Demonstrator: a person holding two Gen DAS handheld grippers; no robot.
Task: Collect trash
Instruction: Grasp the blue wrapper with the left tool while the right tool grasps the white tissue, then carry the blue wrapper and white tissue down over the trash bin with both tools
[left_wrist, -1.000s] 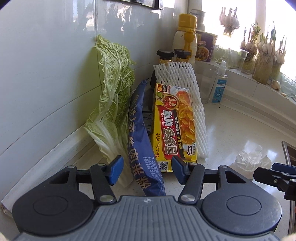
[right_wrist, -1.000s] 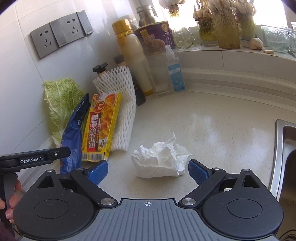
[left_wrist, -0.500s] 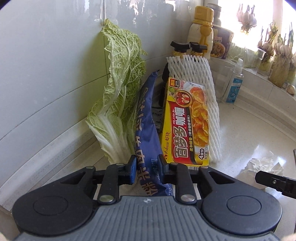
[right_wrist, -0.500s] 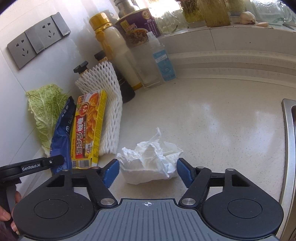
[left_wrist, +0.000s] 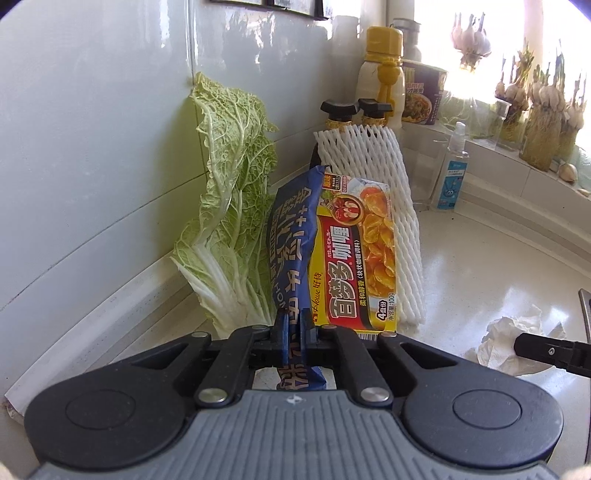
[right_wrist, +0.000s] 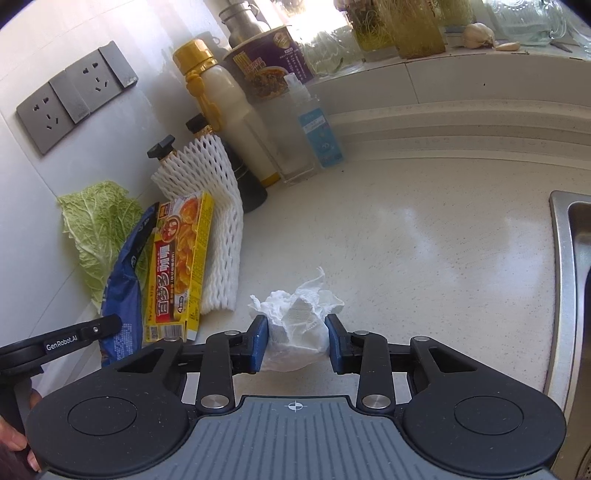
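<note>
My left gripper (left_wrist: 294, 329) is shut on the lower end of a blue snack wrapper (left_wrist: 291, 240), which stands against a cabbage leaf (left_wrist: 232, 206) by the wall. The wrapper also shows in the right wrist view (right_wrist: 123, 291). My right gripper (right_wrist: 296, 341) is closed onto a crumpled white tissue (right_wrist: 297, 328) on the counter, its blue pads touching both sides. The tissue shows at the right of the left wrist view (left_wrist: 509, 338).
A yellow curry box (left_wrist: 354, 258) and white foam netting (left_wrist: 384, 206) lean beside the wrapper. Sauce bottles (right_wrist: 221, 110), an instant noodle cup (right_wrist: 269, 66) and a spray bottle (right_wrist: 317, 125) stand behind. A steel sink (right_wrist: 569, 288) edges the counter on the right.
My left gripper moved in and closed on the blue wrapper. My right gripper moved forward over the tissue and closed its fingers against it.
</note>
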